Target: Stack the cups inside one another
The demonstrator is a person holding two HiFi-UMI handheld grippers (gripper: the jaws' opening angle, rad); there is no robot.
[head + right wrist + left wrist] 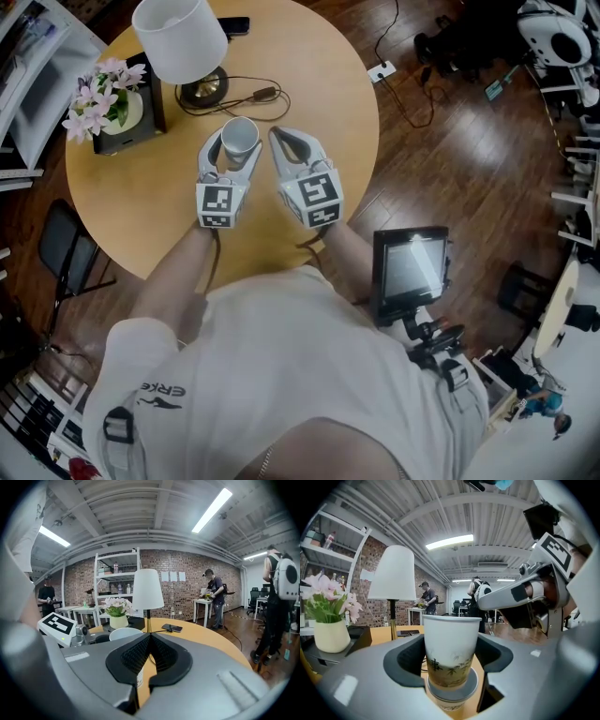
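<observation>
Round smooth wooden desk [309, 84]. We see left gripper [232, 155] jaws wide, clamping a white tapered paper cup [451, 639], base inside second cup [451, 693], mostly hidden. Right gripper [149, 641] ribbed jaws closed, empty.

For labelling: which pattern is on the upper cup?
Upper cup: white with dark leafy print; left gripper view.

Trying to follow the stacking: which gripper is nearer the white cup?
Left. The left gripper has its jaws closed around the cup; the right gripper sits just right of it, jaws shut, empty.
</observation>
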